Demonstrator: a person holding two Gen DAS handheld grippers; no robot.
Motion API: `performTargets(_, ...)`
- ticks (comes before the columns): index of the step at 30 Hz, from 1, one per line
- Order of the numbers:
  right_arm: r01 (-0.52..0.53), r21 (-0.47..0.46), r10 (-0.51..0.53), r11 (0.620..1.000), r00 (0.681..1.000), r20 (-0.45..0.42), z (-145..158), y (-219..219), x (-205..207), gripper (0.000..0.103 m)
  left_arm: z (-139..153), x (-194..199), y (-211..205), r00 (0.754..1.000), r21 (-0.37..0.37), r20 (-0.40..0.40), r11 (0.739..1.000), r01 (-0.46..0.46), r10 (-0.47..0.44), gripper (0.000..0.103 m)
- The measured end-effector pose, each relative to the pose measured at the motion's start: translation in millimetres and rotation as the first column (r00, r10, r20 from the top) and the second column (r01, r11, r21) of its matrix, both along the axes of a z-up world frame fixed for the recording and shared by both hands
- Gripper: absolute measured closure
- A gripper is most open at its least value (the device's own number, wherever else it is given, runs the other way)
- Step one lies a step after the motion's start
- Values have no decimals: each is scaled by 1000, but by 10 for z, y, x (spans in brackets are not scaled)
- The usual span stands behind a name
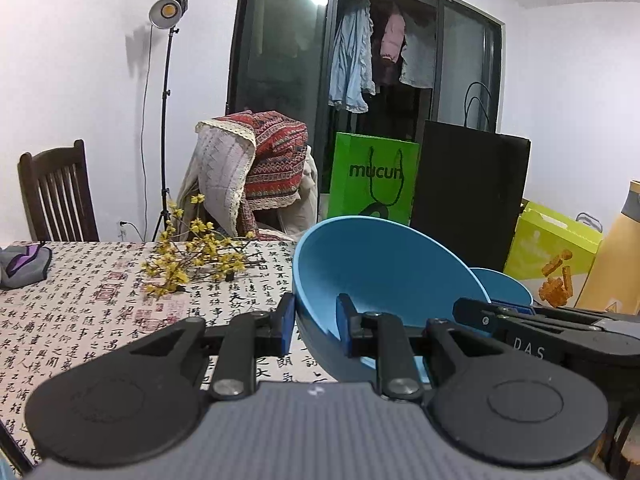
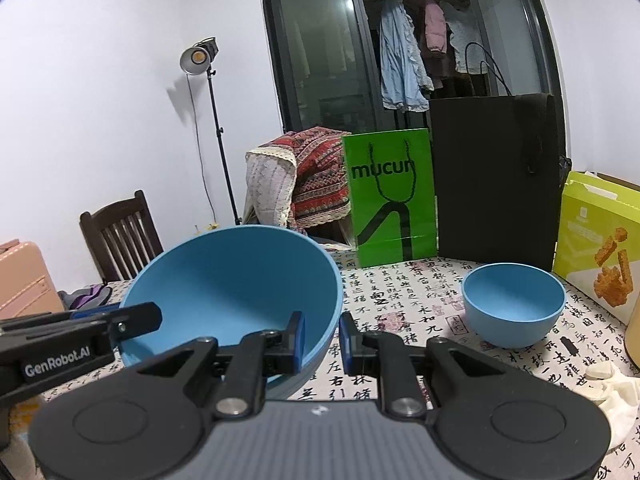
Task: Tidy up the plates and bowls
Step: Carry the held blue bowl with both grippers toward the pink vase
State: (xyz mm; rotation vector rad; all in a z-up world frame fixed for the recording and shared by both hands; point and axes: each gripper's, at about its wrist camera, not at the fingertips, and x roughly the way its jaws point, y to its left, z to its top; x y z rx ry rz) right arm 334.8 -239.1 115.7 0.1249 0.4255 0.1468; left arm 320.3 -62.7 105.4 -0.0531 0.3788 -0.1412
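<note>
The left gripper [image 1: 314, 326] and right gripper [image 2: 322, 344] each pinch the rim of the big blue bowl [image 2: 232, 280], lifted left of the small blue bowl [image 2: 514, 304] on the table [image 2: 400, 304].

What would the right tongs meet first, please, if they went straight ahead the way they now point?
Probably the green bag standing at the table's far edge; the right tongs already grip the large blue bowl's rim. Depth is uncertain.

Matt blue plastic bowl [image 2: 228, 280]; printed cloth tablecloth [image 2: 404, 308].
</note>
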Motion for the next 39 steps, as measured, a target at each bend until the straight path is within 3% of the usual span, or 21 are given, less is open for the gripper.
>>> performTargets(39,-186,12,185,983,983,15,122,720,-318,85,140,-672,637,982,-8,32,982,-188,188,81)
